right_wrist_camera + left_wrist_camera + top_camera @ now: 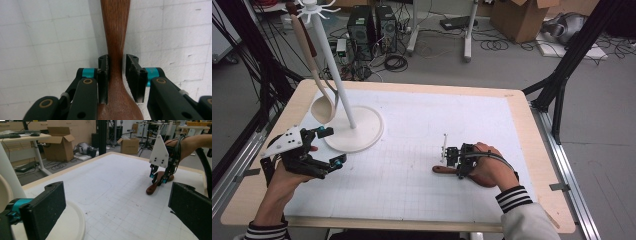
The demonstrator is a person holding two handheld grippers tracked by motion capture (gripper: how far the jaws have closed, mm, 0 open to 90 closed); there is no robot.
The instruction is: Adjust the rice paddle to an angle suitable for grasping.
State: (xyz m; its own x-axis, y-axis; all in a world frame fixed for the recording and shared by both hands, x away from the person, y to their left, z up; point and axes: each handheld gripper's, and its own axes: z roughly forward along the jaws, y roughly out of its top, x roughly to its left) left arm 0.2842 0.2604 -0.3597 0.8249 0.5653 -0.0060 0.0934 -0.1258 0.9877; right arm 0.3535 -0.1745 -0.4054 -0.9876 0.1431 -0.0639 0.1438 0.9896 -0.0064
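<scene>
L gripper (328, 146), far left of the table (412, 90), jaws wide apart w/ nothing between them, hovering just in front of the white stand's round base (362, 137); a pale ladle (323, 107) hangs on that stand behind it. R gripper (117, 75), well to the right, points down at a dark wooden spoon (115, 35) lying flat on the white mat (412, 130). Its jaws straddle the spoon's narrow neck: left pad touching, right pad w/ a thin gap.
</scene>
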